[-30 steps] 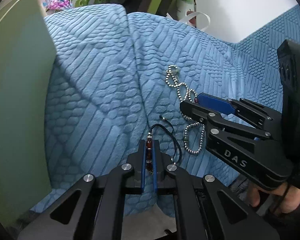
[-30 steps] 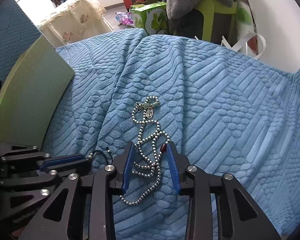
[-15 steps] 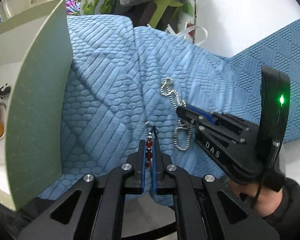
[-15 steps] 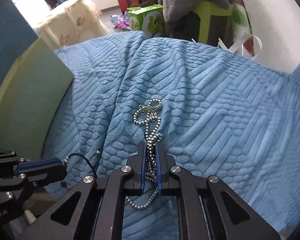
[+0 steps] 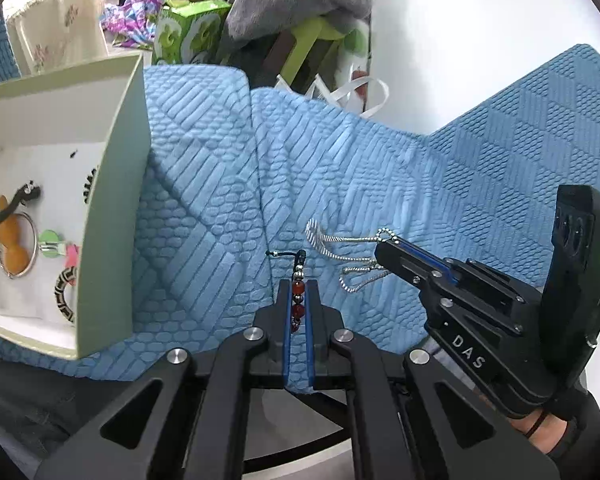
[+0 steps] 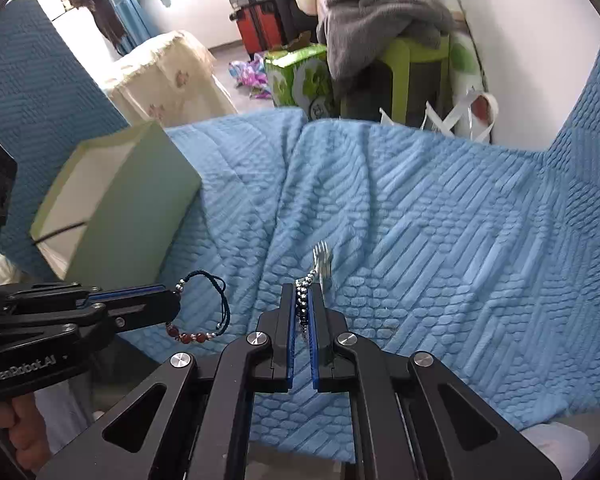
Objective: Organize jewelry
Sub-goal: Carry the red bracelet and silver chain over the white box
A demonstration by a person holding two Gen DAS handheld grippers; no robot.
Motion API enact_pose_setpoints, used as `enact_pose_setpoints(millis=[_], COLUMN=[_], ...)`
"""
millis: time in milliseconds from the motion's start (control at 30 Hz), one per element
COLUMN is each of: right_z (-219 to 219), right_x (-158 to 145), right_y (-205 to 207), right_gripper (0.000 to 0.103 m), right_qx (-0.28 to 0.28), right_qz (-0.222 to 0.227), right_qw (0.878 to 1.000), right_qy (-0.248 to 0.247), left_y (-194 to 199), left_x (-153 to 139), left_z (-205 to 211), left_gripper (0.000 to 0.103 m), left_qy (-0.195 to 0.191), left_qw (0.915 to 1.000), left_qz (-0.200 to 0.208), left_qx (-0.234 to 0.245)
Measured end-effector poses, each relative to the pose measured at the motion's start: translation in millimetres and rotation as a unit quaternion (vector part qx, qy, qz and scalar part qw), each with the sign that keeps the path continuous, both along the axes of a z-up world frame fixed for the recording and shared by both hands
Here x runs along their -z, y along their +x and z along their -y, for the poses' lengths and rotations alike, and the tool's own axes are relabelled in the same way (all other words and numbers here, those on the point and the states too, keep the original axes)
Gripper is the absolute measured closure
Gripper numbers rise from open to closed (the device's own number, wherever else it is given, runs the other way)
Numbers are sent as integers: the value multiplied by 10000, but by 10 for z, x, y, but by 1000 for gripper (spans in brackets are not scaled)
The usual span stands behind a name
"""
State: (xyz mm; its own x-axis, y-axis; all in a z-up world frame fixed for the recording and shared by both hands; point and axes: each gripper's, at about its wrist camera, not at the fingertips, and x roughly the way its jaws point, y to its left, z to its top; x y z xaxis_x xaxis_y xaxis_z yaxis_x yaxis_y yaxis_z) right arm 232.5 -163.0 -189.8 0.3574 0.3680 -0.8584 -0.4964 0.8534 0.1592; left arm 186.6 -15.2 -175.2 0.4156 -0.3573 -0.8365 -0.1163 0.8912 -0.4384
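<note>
left gripper (image 5: 298, 300): pinched tight on the red bead bracelet (image 6: 188, 334), up off the blue blanket (image 5: 204, 184) | right gripper (image 6: 305, 308): pinched tight on the silver ball chain (image 5: 352, 248) | both look light, floppy, slippery; grab bunched loops | box (image 5: 112, 208) sits left

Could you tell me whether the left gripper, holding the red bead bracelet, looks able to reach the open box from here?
Probably yes: the box stands open-topped just left of the left gripper, nothing between them, bracelet clamped.

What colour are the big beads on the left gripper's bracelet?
Dark red beads, clearest in the right wrist view.
</note>
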Motion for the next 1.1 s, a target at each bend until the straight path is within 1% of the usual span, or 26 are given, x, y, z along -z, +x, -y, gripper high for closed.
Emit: enact_pose_setpoints(millis=[100, 167, 233, 400, 567, 700, 867, 1000, 1100], right_z=[3, -9, -19, -39, -100, -225, -431, -636, -785], right_x=[-158, -209, -292, -558, -827, -1057, -1333, -1550, -1683], right_y=[-36, -37, -51, -75, -85, -87, -123, -182, -207], right_gripper=[99, 99, 99, 99, 99, 99, 99, 99, 99], right_qx=[90, 107, 96, 122, 119, 6, -174, -384, -489], right_qz=[100, 79, 159, 376, 607, 755, 976, 1141, 1159], right_qw=[9999, 9999, 9998, 9992, 9979, 9967, 9941, 9913, 9896], right_qy=[5, -4, -23, 48, 194, 285, 434, 542, 695], left_y=[-18, -21, -29, -68, -92, -112, -132, -221, -299], left_x=[-96, -161, -239, -509, -733, -935, -1218, -1496, -1706], left_z=[-18, -28, -39, -84, -174, -272, -480, -686, -840], left_gripper=[98, 98, 98, 98, 98, 98, 98, 98, 98], left_qy=[32, 60, 116, 171, 280, 275, 466, 617, 765], left_qw=[10000, 9999, 9998, 9986, 9970, 9955, 9928, 9885, 9837], left_qz=[65, 78, 150, 501, 725, 907, 1107, 1375, 1612], left_qx=[42, 65, 56, 66, 34, 7, -38, -148, -237])
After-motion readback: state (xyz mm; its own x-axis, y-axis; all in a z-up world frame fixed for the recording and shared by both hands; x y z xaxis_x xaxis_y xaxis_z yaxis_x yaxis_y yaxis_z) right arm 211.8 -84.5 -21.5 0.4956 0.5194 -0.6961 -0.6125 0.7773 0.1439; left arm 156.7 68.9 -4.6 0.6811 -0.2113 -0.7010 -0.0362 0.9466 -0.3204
